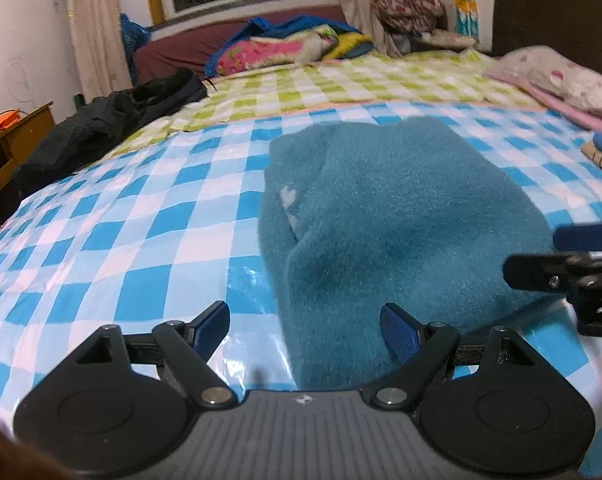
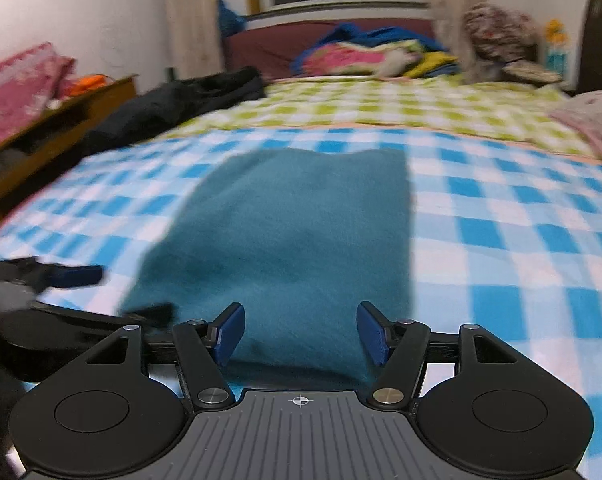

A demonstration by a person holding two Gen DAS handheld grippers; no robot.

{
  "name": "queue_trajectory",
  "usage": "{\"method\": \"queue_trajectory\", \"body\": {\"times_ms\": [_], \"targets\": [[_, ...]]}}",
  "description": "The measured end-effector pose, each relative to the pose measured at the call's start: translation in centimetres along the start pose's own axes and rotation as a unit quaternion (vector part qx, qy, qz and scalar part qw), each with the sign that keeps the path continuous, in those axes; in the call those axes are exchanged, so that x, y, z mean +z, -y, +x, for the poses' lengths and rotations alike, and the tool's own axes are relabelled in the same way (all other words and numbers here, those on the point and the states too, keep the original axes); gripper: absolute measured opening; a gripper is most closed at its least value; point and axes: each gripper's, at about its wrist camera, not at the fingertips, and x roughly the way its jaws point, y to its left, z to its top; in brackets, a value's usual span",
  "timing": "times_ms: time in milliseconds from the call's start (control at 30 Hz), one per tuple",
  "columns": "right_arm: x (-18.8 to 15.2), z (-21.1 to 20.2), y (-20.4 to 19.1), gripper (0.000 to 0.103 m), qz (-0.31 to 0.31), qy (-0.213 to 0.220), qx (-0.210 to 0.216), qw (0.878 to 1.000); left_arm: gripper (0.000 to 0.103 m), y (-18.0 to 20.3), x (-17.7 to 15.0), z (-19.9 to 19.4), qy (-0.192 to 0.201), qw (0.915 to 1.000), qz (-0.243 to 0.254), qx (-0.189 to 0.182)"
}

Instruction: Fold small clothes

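Lying folded on the checked sheet, the fuzzy teal garment fronts both released claws.

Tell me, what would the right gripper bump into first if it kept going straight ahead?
Most likely the teal fuzzy garment: the open right gripper points right at its near edge.
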Motion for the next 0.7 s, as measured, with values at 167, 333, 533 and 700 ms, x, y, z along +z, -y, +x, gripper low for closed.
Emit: {"method": "queue_trajectory", "body": {"times_ms": [167,333,533,700], "targets": [[-1.4,-1.3,1.6,0.062,0.044,0.087,-0.026,0.995,0.088,-0.2,-1.0,-1.5,0.064,0.9967,-0.048,-0.018],[0.0,-0.2,4.9,0.062,0.086,0.135,-0.042,0.986,0.089,-0.9,1.0,-0.4,0.091,0.9935,-0.066,-0.015],[0.3,-0.8,8.5,0.062,0.116,0.14,-0.05,0.982,0.089,-0.3,2.8,0.6,0.081,0.9947,-0.063,-0.007],[-2.2,-0.7,9.3,0.063,0.119,0.075,-0.06,0.988,0.09,1.6,2.4,0.7,0.059,0.9969,-0.051,-0.002]]}}
